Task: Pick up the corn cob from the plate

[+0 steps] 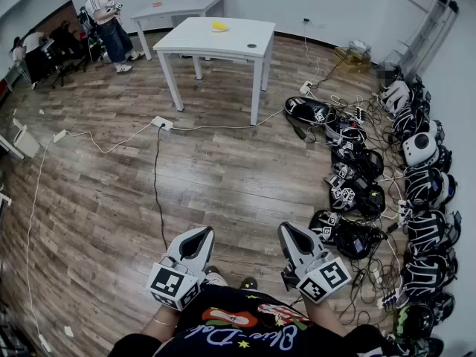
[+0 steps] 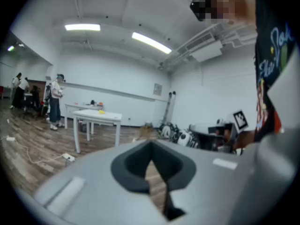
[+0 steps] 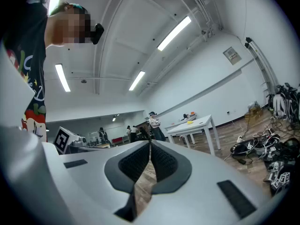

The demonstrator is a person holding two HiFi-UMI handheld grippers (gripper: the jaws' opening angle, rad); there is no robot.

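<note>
Far ahead stands a white table (image 1: 216, 39) with a small yellow object (image 1: 219, 27) on its top, probably the corn cob; no plate can be made out at this distance. It also shows as a yellow speck (image 2: 101, 111) in the left gripper view and as a yellow speck (image 3: 190, 121) in the right gripper view. Close to my body, my left gripper (image 1: 204, 233) and right gripper (image 1: 287, 230) point forward over the wooden floor. Both are shut and hold nothing. Their jaws meet at the tips in the left gripper view (image 2: 151, 144) and the right gripper view (image 3: 150, 141).
A row of black and white headsets and gripper devices (image 1: 387, 192) with tangled cables lines the floor at the right. A power strip (image 1: 161, 123) and its cords lie before the table. A second white table (image 1: 178, 6) and people (image 1: 108, 21) are at the back left.
</note>
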